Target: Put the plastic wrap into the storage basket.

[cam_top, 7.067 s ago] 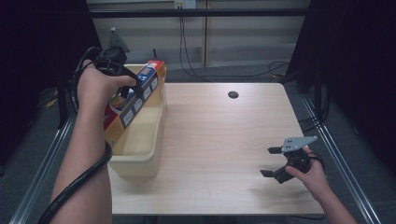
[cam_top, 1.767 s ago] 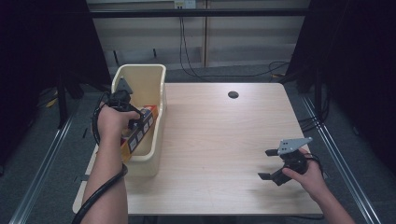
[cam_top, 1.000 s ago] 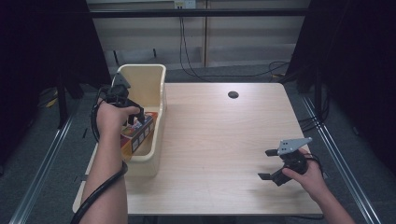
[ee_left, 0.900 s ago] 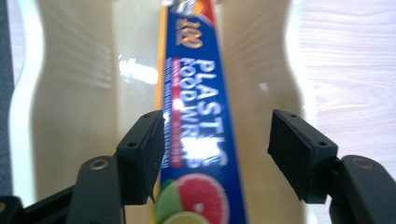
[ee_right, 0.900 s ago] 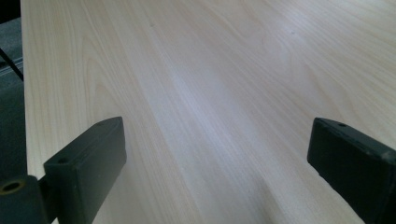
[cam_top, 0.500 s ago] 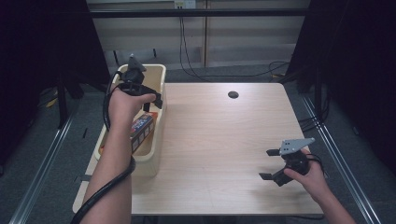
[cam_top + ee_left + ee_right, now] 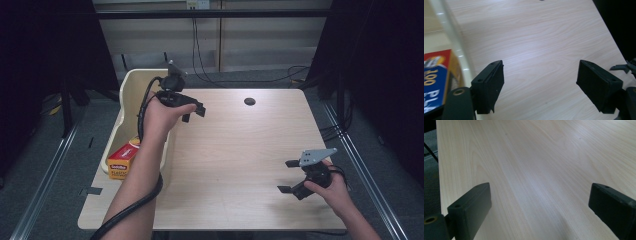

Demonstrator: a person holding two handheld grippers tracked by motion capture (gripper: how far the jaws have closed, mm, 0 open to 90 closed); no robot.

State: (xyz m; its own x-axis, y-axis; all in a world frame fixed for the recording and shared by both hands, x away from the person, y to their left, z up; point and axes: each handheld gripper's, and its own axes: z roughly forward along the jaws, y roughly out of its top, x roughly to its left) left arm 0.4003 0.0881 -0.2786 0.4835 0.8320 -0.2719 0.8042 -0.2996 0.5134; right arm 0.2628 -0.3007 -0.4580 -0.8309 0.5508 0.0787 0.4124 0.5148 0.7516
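Note:
A long red, yellow and blue box [image 7: 122, 159] lies inside the cream plastic bin [image 7: 131, 85] at the table's left edge; the left gripper view catches its end [image 7: 436, 75] beside the bin's rim [image 7: 451, 37]. My left gripper [image 7: 192, 111] is open and empty, held above the table just right of the bin. My right gripper [image 7: 289, 176] rests open near the front right corner, nothing between its jaws, with bare wood [image 7: 536, 177] ahead of it.
The light wooden table [image 7: 240, 150] has a dark round hole [image 7: 249, 101] near its far edge. A black cable [image 7: 125, 215] trails along my left forearm. Metal rails run along both sides on the grey floor.
My left gripper carried the box from above the bin down into it, let go, then rose and swung right over the table, open. The right gripper stayed put.

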